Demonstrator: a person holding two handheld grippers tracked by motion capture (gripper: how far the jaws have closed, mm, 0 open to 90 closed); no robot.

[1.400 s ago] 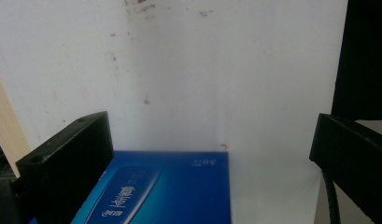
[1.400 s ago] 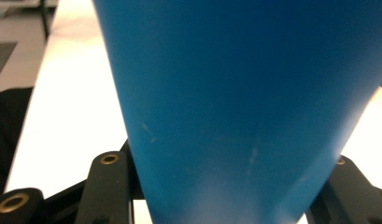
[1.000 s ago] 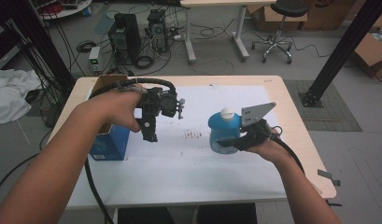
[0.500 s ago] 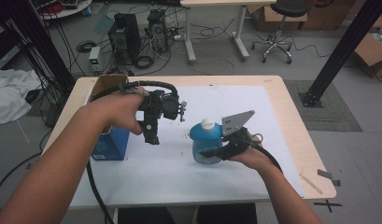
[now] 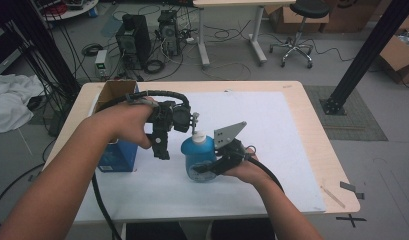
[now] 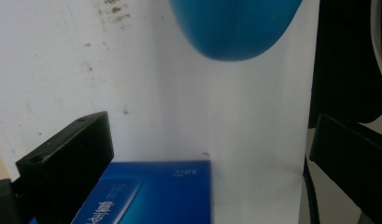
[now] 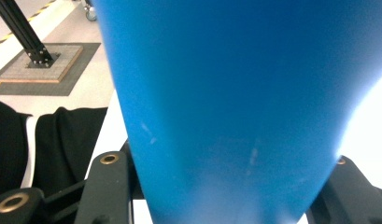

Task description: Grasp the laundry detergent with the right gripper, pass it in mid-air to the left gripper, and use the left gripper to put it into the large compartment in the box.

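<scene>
Gripping the blue bottle [image 5: 198, 161] low on its body, the right gripper [image 5: 208, 169] has its two black jaws closed against opposite sides of the plastic; in the right gripper view the bottle [image 7: 235, 102] rises between the jaws and spans most of the frame. From the high view the bottle stands roughly upright over the white mat [image 5: 272, 150], near the middle of the table [image 5: 312, 100], its white cap [image 5: 199, 137] uppermost; whether its base rests on the mat or hangs just above it cannot be told. The grey three-cornered plate [image 5: 230, 133] of the right gripper sits just to the right of the cap. The left gripper [image 5: 161, 150] hangs beside the bottle on its left, jaws pointing down toward the mat, close to the bottle yet not touching it. In the left gripper view its jaws stand wide apart with nothing between them, and the rounded blue body of the bottle [image 6: 235, 28] lies beyond them at the top edge. A blue box [image 6: 151, 193] with printed lettering lies on the mat below that gripper; the high view shows the same blue box [image 5: 117, 155] at the mat's left edge, in front of an open cardboard box [image 5: 112, 91].
</scene>
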